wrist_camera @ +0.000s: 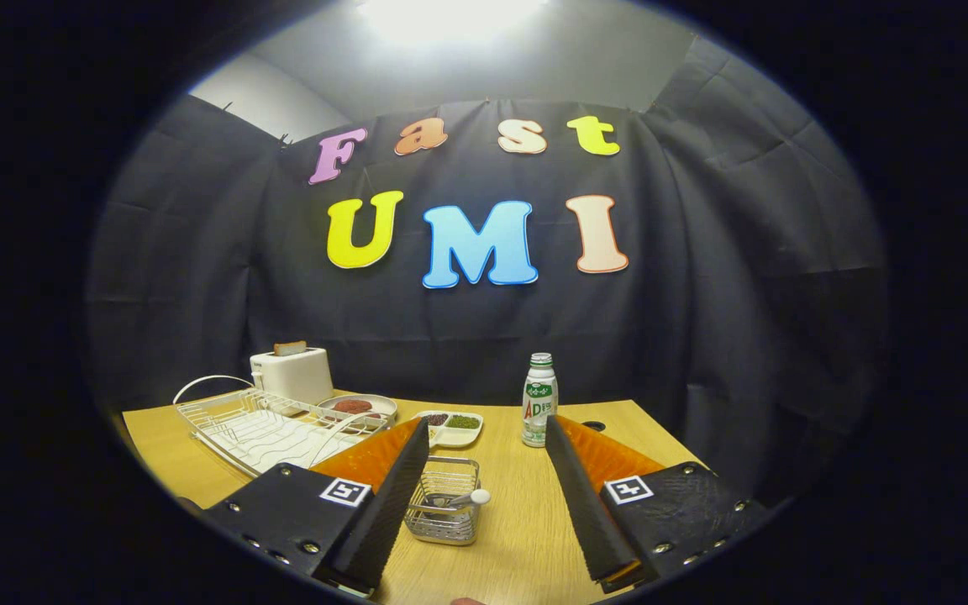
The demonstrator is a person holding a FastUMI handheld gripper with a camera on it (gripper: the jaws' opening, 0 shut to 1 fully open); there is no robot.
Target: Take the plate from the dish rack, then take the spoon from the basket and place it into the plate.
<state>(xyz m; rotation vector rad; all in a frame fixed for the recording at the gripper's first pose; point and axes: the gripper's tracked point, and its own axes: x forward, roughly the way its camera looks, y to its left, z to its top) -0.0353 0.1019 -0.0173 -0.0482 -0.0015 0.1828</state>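
Tool (pixel 484 496) gapes wide, holding nothing. Basket (pixel 444 511) with spoon (pixel 460 499) sits between its fingers; rack (pixel 270 430) left of basket, plate there hard to tell. Grabbing the spoon first would break the order.

Single fisheye view, mounted on gripper (pixel 486 437), looking forward along two fingers (pixel 383 512) spread wide apart at near edge. Held low above pale wooden table (pixel 518 538), aimed level toward far black cloth wall. Small wire mesh basket (pixel 444 511) close, between fingers, nearer left one. White wire dish rack (pixel 261 428) near-left, beyond left finger. White toaster (pixel 292 374) far left; white plastic bottle with green cap (pixel 539 400) far centre, at table's back. Ceiling light overhead.
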